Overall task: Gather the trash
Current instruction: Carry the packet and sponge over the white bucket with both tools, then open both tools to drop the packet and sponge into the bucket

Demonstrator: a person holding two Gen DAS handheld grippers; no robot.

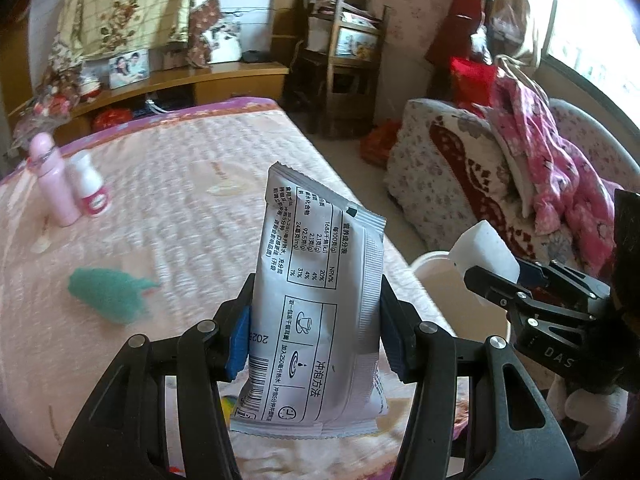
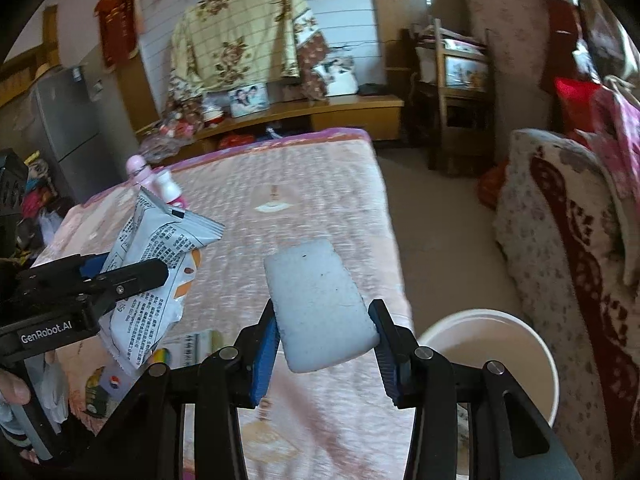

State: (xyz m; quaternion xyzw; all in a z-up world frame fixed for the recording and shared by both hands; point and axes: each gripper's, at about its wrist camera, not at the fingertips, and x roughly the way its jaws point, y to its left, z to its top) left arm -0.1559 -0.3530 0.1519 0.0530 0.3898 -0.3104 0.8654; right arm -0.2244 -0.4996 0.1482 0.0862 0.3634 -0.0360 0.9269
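My left gripper (image 1: 316, 320) is shut on a silver food packet (image 1: 320, 280) printed with black text, held upright above the pink bed. The same packet (image 2: 160, 248) shows at the left of the right wrist view, clamped in the left gripper (image 2: 120, 272). My right gripper (image 2: 326, 328) is shut on a white sponge block (image 2: 320, 304), its blue pads pressing both sides. That block (image 1: 486, 250) and the right gripper (image 1: 500, 276) appear at the right of the left wrist view. A white bucket (image 2: 548, 360) stands on the floor beside the bed, below and right of the sponge.
On the bed (image 1: 180, 184) stand a pink bottle (image 1: 54, 184) and a small white bottle (image 1: 92, 188), and a green scrap (image 1: 108, 288) lies nearer. More wrappers (image 2: 160, 360) lie at the near edge. A sofa (image 2: 560, 240) piled with clothes stands at the right.
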